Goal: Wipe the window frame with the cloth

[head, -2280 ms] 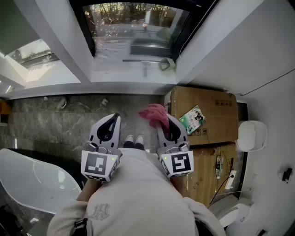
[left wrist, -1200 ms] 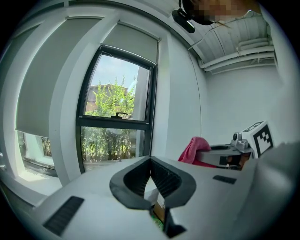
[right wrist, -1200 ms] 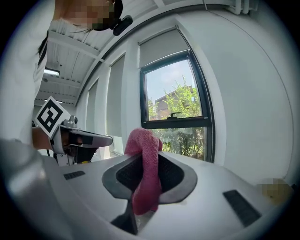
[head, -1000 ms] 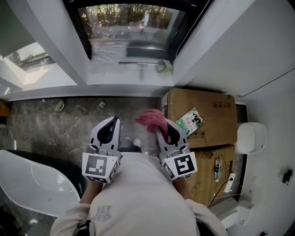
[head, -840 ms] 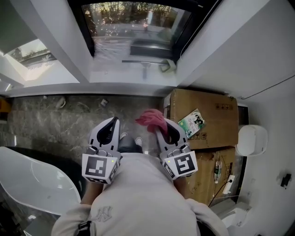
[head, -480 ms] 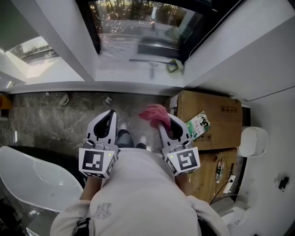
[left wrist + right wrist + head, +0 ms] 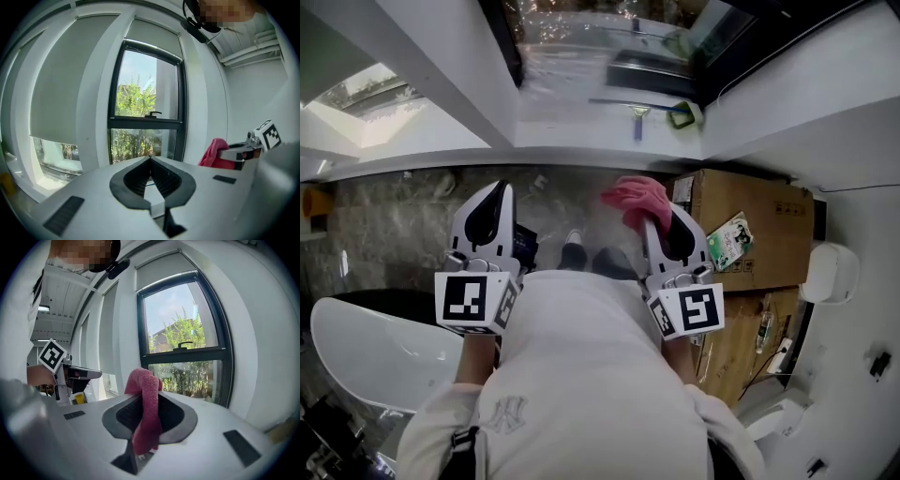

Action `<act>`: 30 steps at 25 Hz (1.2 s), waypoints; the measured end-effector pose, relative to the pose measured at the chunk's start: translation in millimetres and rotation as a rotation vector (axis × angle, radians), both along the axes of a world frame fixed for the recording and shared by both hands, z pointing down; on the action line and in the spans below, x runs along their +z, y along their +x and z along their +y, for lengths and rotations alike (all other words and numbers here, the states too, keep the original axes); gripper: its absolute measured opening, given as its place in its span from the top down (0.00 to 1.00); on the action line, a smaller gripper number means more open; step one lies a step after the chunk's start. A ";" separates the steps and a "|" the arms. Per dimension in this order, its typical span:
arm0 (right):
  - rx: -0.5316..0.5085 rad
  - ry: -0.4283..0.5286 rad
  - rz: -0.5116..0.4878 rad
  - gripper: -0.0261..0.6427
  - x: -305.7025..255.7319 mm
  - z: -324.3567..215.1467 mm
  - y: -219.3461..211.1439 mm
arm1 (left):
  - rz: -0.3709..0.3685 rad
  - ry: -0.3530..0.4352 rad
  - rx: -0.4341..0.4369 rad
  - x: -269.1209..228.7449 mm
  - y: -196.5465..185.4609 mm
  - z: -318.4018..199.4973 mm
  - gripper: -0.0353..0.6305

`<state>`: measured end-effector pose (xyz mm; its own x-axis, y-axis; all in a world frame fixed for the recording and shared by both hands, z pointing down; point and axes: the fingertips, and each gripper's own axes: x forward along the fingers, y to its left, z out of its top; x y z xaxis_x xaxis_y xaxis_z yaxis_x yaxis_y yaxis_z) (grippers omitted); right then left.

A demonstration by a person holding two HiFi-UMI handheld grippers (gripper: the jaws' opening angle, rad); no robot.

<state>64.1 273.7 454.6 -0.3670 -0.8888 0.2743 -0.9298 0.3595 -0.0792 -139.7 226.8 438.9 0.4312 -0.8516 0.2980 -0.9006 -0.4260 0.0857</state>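
Note:
My right gripper (image 7: 649, 214) is shut on a pink cloth (image 7: 635, 198), which bunches up past its tips; in the right gripper view the pink cloth (image 7: 146, 404) hangs down between the jaws of the right gripper (image 7: 145, 401). My left gripper (image 7: 496, 192) is held level beside it, shut with nothing in it; the left gripper (image 7: 150, 161) shows its jaws closed together. The black window frame (image 7: 180, 101) stands ahead in the white wall recess, with a handle (image 7: 184, 345) on its crossbar. Both grippers are well short of the frame.
A squeegee (image 7: 639, 110) and a green sponge (image 7: 684, 114) lie on the white sill (image 7: 581, 131). Cardboard boxes (image 7: 759, 220) stand at the right, a white toilet (image 7: 825, 272) beyond them. A white tub (image 7: 366, 352) is at the lower left. The floor is grey marble (image 7: 384, 225).
The window and sill have slid up and right in the head view. Both grippers have risen and spread a little; the cloth stays in the right gripper.

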 end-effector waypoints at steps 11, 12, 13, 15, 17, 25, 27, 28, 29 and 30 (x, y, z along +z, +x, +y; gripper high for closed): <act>0.015 -0.033 0.043 0.84 6.9 -58.8 -0.2 | 0.013 -0.041 -0.040 14.2 -17.3 -51.6 0.93; 0.009 -0.033 0.046 0.84 6.7 -67.0 1.1 | 0.016 -0.041 -0.044 13.8 -16.2 -57.6 0.93; 0.001 -0.032 0.048 0.84 6.6 -76.0 2.0 | 0.017 -0.037 -0.048 12.8 -15.3 -64.3 0.93; -0.019 -0.025 0.050 0.84 5.9 -96.0 3.9 | 0.014 -0.024 -0.061 10.1 -14.2 -79.6 0.93; -0.040 -0.013 0.048 0.84 3.9 -115.9 6.3 | 0.010 -0.012 -0.085 7.2 -13.0 -94.7 0.93; -0.101 0.028 0.044 0.84 -8.4 -179.2 16.9 | -0.005 0.024 -0.128 -5.7 3.7 -145.3 0.93; -0.107 0.025 0.044 0.84 -6.8 -190.5 23.7 | -0.005 0.025 -0.137 -6.4 8.4 -155.2 0.93; -0.110 0.025 0.044 0.84 -6.4 -196.1 27.1 | -0.008 0.028 -0.142 -7.1 10.4 -159.9 0.93; -0.113 0.027 0.044 0.84 -6.6 -201.7 30.1 | -0.011 0.031 -0.148 -7.7 11.7 -164.6 0.93; -0.117 0.031 0.043 0.84 -7.0 -207.4 32.6 | -0.013 0.034 -0.155 -8.2 12.5 -169.1 0.93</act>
